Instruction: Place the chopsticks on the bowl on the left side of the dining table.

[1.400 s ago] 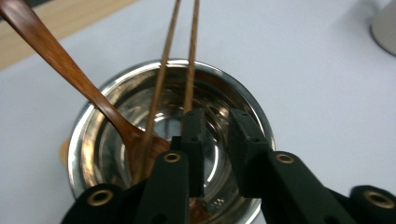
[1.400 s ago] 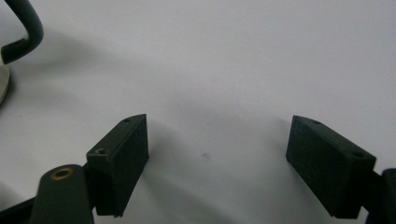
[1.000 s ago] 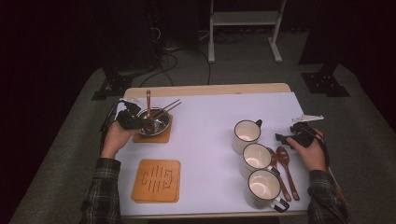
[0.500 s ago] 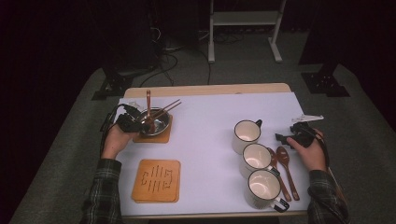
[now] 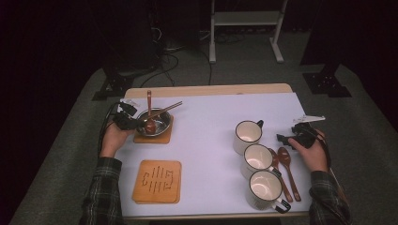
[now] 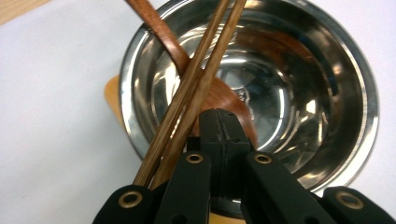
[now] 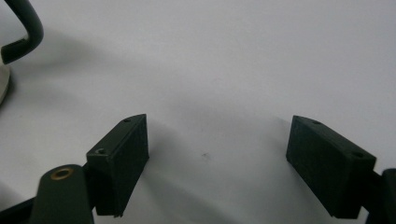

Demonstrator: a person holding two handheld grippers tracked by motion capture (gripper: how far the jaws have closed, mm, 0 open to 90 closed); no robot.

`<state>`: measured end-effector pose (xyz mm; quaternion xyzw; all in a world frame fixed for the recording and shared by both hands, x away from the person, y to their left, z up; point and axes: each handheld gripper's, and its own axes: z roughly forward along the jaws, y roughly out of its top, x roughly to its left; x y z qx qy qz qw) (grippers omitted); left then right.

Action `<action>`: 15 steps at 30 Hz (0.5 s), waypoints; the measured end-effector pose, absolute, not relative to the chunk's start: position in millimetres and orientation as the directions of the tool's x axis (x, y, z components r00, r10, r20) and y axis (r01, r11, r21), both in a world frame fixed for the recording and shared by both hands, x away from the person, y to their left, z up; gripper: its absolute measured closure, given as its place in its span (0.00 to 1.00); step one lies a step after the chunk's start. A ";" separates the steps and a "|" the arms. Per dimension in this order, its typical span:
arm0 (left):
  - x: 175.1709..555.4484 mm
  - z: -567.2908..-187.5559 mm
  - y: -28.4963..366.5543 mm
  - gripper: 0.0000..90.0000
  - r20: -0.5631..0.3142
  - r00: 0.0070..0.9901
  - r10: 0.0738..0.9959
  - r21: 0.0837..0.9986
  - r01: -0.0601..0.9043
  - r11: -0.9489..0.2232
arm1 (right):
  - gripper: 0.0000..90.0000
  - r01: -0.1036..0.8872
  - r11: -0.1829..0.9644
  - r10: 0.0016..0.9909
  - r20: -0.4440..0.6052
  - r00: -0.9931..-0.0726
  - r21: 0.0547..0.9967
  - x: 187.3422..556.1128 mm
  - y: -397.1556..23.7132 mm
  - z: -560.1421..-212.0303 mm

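Dark room, grey carpet, a table (image 5: 206,117) under a white cover. At far left, a steel bowl (image 5: 154,123) on a wooden mat (image 5: 139,138), with a wooden spoon (image 5: 149,112) and a pair of chopsticks (image 5: 165,108) leaning in it. Left gripper (image 5: 130,119) at the bowl's left rim, jaws pressed together over the bowl's near edge just beside the chopsticks (image 6: 187,98), nothing between them. Right gripper (image 5: 287,139) low over bare cover at right, jaws wide apart, empty. Left of it, three white mugs (image 5: 257,157) in a row, two more spoons (image 5: 285,168) alongside. Second mat (image 5: 157,181) at near left.
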<state>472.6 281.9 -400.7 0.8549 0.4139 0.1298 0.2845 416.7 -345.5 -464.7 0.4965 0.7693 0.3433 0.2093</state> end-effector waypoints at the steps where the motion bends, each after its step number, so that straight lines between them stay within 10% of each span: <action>1: 472.9 -400.6 282.4 1.00 -0.010 0.624 0.781 0.595 0.631 -0.497 | 0.22 0.620 0.271 0.908 0.019 -0.419 0.736 416.7 -345.5 -464.7; 15: 475.0 -379.1 267.3 1.00 -0.030 0.642 0.766 0.652 0.594 -0.471 | 0.21 0.621 0.272 0.908 0.018 -0.419 0.735 417.2 -345.3 -464.9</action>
